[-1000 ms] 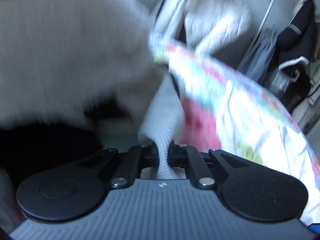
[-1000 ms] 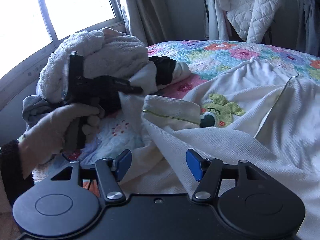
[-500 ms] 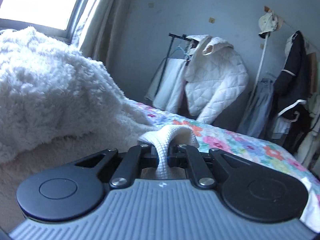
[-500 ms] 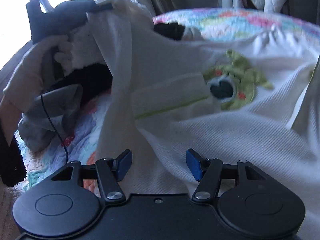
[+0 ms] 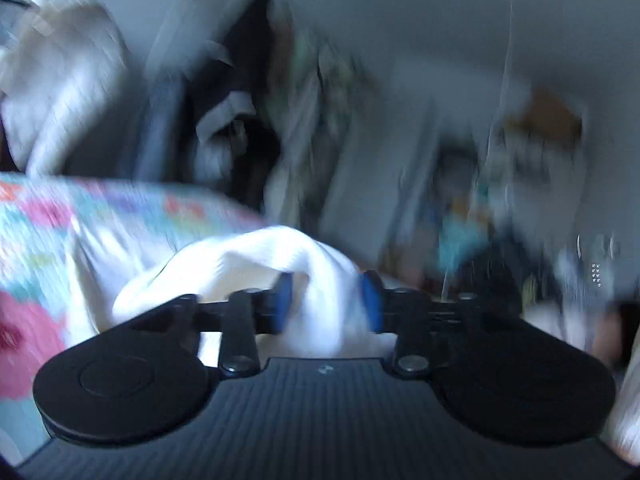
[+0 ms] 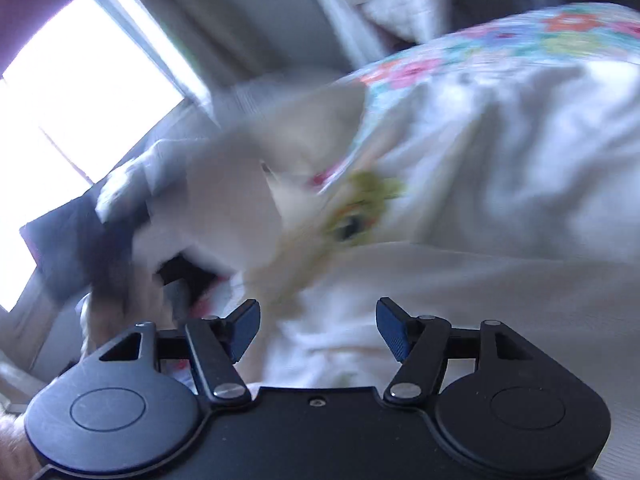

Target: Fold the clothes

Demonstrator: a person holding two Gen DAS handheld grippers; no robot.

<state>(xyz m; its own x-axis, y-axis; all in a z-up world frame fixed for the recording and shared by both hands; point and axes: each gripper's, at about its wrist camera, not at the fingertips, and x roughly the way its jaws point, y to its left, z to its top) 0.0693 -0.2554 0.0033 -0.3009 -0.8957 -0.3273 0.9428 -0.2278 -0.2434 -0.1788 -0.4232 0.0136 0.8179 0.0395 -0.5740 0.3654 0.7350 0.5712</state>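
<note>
A white waffle-knit garment [image 5: 256, 256] lies bunched on the flowered quilt [image 5: 60, 216]. A fold of it sits between the blue pads [image 5: 284, 300] of my left gripper [image 5: 327, 300], whose jaws are opening and no longer pinch the cloth. In the right wrist view the same garment [image 6: 500, 184] spreads over the bed, its green frog patch [image 6: 360, 208] blurred. My right gripper [image 6: 318, 320] hovers low over the cloth. Its jaws are opening a little wider and nothing is between them. Both views are smeared by motion.
A white quilted jacket [image 5: 60, 92] and dark clothes [image 5: 240, 100] hang on a rack behind the bed. A bright window [image 6: 80, 100] is at the left. A cream fluffy pile [image 6: 248, 160] and a dark blurred shape above a hand [image 6: 120, 304] sit left of the garment.
The left gripper swung right, away from the fluffy pile, and its jaws parted from a tight pinch on the white cloth. The right gripper rolled and shifted over the garment.
</note>
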